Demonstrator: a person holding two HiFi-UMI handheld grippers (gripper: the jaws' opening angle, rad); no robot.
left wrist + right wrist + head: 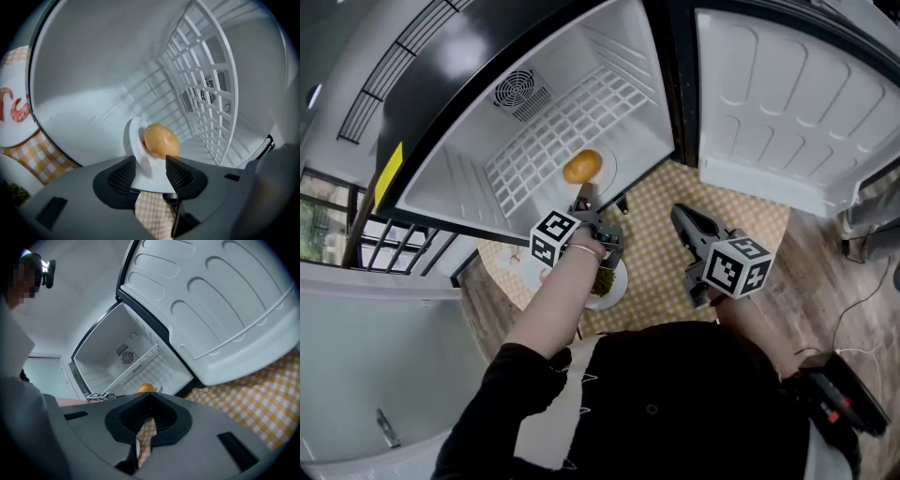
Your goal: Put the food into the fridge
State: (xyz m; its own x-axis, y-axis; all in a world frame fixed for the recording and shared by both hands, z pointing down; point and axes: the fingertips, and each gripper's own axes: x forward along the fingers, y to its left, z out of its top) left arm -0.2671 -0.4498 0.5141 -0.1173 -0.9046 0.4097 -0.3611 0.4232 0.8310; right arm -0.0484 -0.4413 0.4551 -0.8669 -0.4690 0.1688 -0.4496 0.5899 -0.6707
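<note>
The round orange-brown piece of food (161,140) sits on a small white plate (135,151) on the floor of the white open fridge (487,159), just ahead of my left hand-held gripper (151,164). Its jaws stand wide apart with the plate's near rim between them, and I see no pad pressing on it. My right hand-held gripper (149,397) is closed on nothing and hangs well to the right, over the yellow-and-white checked cloth (661,248) on the tabletop.

My worry is the pull-back. If a pad catches the rim as I draw the left one out, the plate could slide towards the fridge's front edge, or the rounded food could roll off. A second white plate with green food (607,281) lies right under my left wrist, so dropping the hand could knock it.

Only the left gripper view shows the clearance at the rim, plus a plate of pink shrimp (14,110) far left. Only the head view shows the green plate below my wrist.
</note>
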